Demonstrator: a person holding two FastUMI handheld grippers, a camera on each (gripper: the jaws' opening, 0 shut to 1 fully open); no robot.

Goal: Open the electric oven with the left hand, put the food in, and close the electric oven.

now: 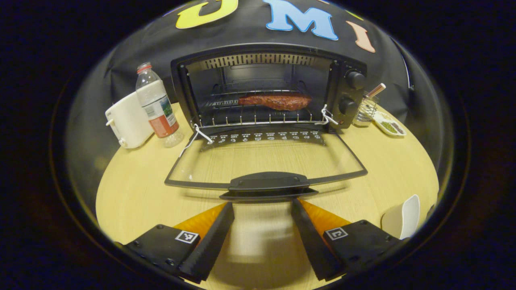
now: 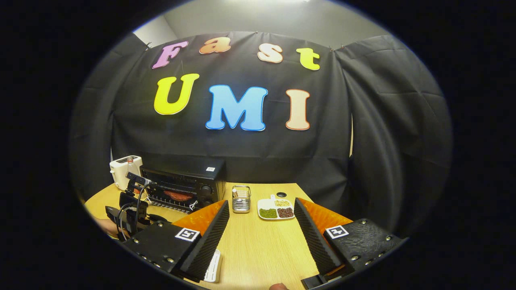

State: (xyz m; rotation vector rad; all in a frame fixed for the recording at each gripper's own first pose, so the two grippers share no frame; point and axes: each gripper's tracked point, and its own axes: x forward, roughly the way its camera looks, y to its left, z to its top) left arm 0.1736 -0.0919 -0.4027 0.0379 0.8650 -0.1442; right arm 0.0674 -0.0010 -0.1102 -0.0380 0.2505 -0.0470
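Observation:
In the left gripper view the black electric oven (image 1: 346, 60) stands at the back of the table, its glass door (image 1: 266, 159) folded down flat. A brown slab of meat (image 1: 276, 101) lies on the wire rack (image 1: 254, 112) inside. My left gripper (image 1: 262, 207) is open, its fingers just short of the door handle (image 1: 268, 182), nothing between them. In the right gripper view my right gripper (image 2: 262, 211) is open and empty over the table. The oven (image 2: 183, 183) with the meat (image 2: 177, 196) sits to its left, with the left gripper (image 2: 131, 209) and a hand in front.
Left of the oven stand a plastic bottle (image 1: 157, 106) and a white toaster (image 1: 127, 121). To its right are a wire holder (image 1: 367, 108) and a divided dish of beans (image 1: 389, 125). A white plate (image 1: 403, 217) lies at the near right, and its rim (image 2: 213, 266) shows by my right gripper.

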